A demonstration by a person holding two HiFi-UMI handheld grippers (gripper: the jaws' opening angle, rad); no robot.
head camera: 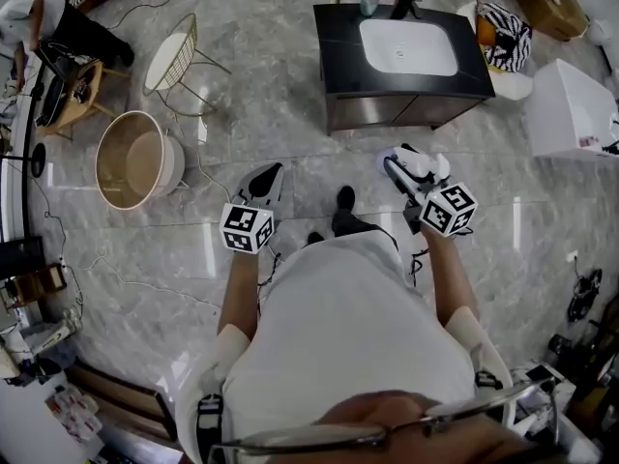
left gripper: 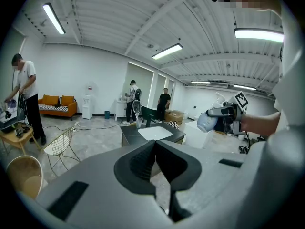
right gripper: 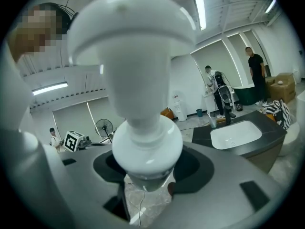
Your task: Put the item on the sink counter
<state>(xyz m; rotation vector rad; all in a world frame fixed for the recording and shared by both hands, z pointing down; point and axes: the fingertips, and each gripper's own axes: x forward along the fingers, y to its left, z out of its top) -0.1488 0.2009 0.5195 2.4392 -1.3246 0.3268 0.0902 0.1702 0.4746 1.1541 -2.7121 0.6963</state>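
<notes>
A person stands on a grey marble floor (head camera: 271, 104) facing a dark sink bench (head camera: 338, 46), with a hand-held gripper in each hand. The right hand-held gripper (head camera: 406, 167) pinches a white bottle (right gripper: 143, 142) with a rounded body and a wide cap. Its 2 jaws are spread around the bottle's lower part and press on it from both sides. The bottle is held in the air over the floor, short of the front of the sink bench and not touching it.

The left hand-held gripper (left gripper: 155, 149) carries nothing. Its 2 dark pads are pressed together, tip against tip, and it points toward the same sink bench from the left. Each tool bears a marker cube, 1 at the left (head camera: 248, 227) and 1 at the right (head camera: 450, 209).

On the sink bench, a white basin (head camera: 408, 46) is set into the dark top. A black faucet (head camera: 406, 3) and a cup (head camera: 368, 4) stand at the far edge behind the basin. A black-and-white striped bag (head camera: 505, 35) lies just beside the bench on its right, and a white box (head camera: 575, 109) stands nearer the person on that side.

To the left, well apart from the sink bench, are a wire chair (head camera: 174, 56) and a round wooden tub (head camera: 135, 159). The left gripper view also shows an orange sofa (left gripper: 57, 104) against the far wall and 3 other people standing about the room.
</notes>
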